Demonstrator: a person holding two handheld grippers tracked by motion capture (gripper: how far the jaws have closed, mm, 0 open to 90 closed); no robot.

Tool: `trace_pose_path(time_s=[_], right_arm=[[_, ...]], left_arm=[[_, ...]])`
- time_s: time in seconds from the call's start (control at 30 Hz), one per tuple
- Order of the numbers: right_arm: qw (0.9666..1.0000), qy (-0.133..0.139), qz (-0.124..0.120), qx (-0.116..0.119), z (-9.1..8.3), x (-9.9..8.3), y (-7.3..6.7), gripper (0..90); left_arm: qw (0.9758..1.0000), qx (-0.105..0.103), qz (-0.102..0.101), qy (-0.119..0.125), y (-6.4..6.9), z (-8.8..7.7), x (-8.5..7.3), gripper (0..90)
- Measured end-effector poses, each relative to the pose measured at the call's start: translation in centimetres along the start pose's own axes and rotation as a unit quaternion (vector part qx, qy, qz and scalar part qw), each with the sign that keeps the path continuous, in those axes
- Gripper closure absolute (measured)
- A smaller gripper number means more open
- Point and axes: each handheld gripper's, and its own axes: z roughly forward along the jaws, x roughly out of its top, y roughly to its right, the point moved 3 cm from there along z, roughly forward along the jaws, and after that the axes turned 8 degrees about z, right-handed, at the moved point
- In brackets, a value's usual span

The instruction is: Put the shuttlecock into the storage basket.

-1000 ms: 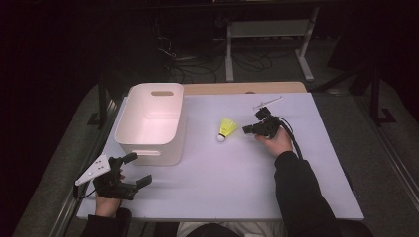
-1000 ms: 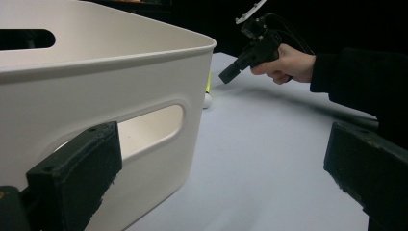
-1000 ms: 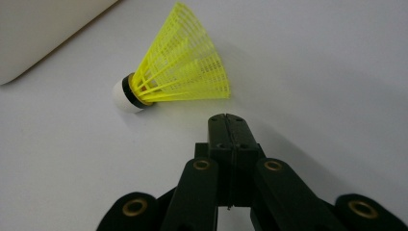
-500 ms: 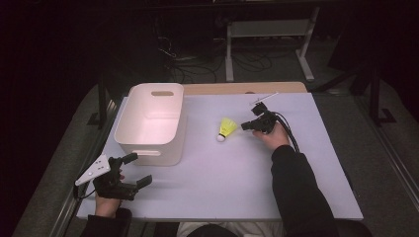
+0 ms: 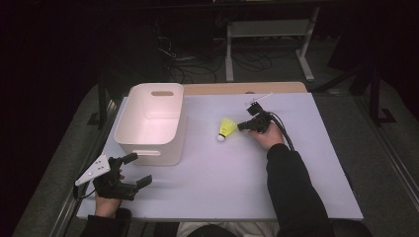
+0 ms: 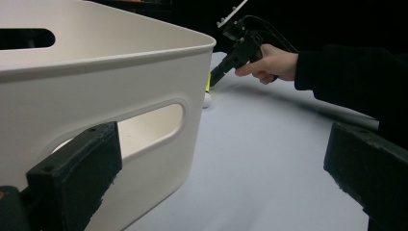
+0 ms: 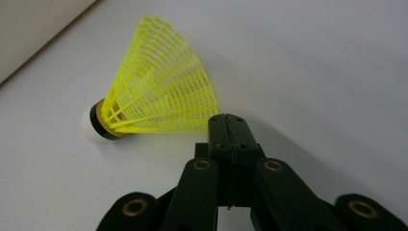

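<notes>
Yellow shuttlecock point(image 7: 154, 96), one, lies beside one white bin point(image 5: 150, 123); right gripper point(image 7: 230, 126) jaws closed, left gripper point(image 5: 133, 170) jaws open.

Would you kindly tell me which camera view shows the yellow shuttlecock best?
The right gripper view: the shuttlecock lies close up on its side, with the mesh skirt, black band and white cork all plain, just beyond the shut right tongs. The high view shows it small on the table. The left gripper view shows a sliver past the white bin.
</notes>
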Motion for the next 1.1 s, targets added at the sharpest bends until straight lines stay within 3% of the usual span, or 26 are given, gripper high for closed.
trace_pose_path(time_s=[1.1], right_arm=[[0.9991,-0.003,-0.02,0.037,4.2,2.7,-4.3,88.7]], left_arm=[[1.0,-0.003,0.0,0.001,0.1,-0.1,0.0,0.0]])
